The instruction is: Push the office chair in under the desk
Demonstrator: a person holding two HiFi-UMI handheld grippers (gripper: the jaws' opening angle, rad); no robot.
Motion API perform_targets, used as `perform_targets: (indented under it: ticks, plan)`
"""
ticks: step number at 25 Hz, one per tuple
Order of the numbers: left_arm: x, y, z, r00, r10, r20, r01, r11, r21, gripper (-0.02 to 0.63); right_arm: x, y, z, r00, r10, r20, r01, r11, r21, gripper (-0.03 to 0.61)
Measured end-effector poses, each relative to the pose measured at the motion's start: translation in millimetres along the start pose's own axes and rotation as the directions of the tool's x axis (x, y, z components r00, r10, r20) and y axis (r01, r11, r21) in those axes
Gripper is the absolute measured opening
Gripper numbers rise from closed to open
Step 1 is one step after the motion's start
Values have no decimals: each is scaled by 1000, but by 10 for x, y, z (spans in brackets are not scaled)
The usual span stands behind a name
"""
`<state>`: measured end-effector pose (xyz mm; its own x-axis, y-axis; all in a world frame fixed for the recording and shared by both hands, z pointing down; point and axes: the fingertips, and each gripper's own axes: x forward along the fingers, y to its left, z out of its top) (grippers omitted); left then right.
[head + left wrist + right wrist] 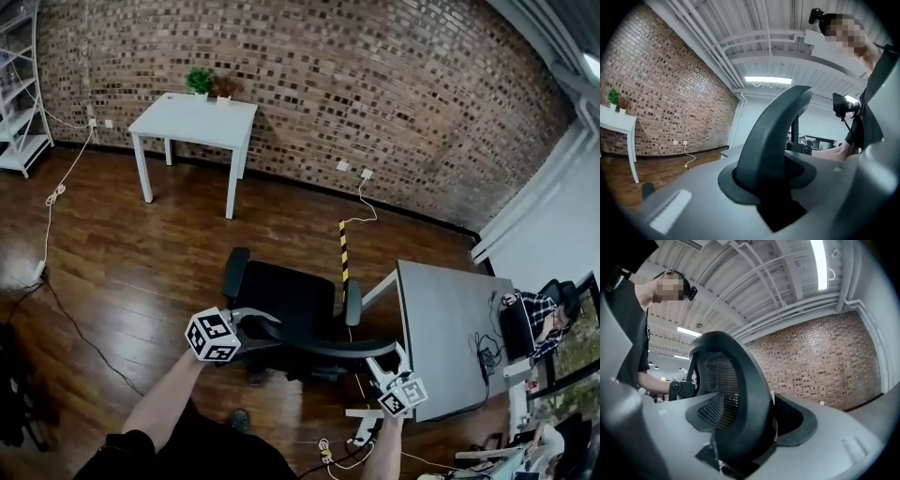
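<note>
With left tongs and right tongs each clamped on the backrest of the office chair, barely begun: parked beside, not yet under, the grey worktop.

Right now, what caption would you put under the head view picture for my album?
Behind the chair, left gripper and right gripper at its back; desk to the right.
</note>
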<state>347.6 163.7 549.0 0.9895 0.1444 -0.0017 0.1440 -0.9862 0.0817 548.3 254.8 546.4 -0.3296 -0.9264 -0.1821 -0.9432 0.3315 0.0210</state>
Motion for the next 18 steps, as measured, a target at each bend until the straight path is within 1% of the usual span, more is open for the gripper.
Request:
perform_targets:
  ticks: [2, 3, 4, 7, 9, 12, 14, 17, 18]
  plan:
    - [-329, 78, 65, 1000, 25, -4, -25, 1000, 1, 343, 232, 263, -26, 995, 79, -65, -82, 995, -55, 295]
    - [-475, 131, 95, 999, 40, -9, -40, 999, 5, 339, 362, 390, -44, 988, 122, -91, -128, 990, -65, 288]
    - [-620, 190, 114, 998, 63, -15, -63, 998, 11, 359, 503, 523, -65, 979, 171, -107, -177, 983, -55, 297]
    - [-1064, 387, 135, 987, 160, -15, -159, 987, 38, 415, 945, 908, -100, 943, 308, -127, -310, 951, 2, 288]
    - [-1288, 491, 163, 977, 213, -11, -212, 976, 52, 427, 1170, 1115, -64, 916, 380, -132, -380, 925, 21, 282]
    - [-1642, 521, 225, 956, 293, -6, -293, 955, 54, 466, 1399, 1468, 37, 889, 442, -123, -440, 897, 40, 272]
    - [-1973, 454, 324, 942, 335, -8, -334, 941, 52, 477, 1546, 1778, 138, 880, 462, -110, -459, 887, 46, 270]
    - [-2579, 291, 558, 926, 376, -7, -375, 925, 54, 486, 1785, 2317, 298, 873, 477, -97, -475, 879, 51, 279]
    - [-2811, 234, 606, 921, 390, -1, -389, 920, 55, 488, 1868, 2521, 312, 866, 491, -98, -488, 871, 52, 281]
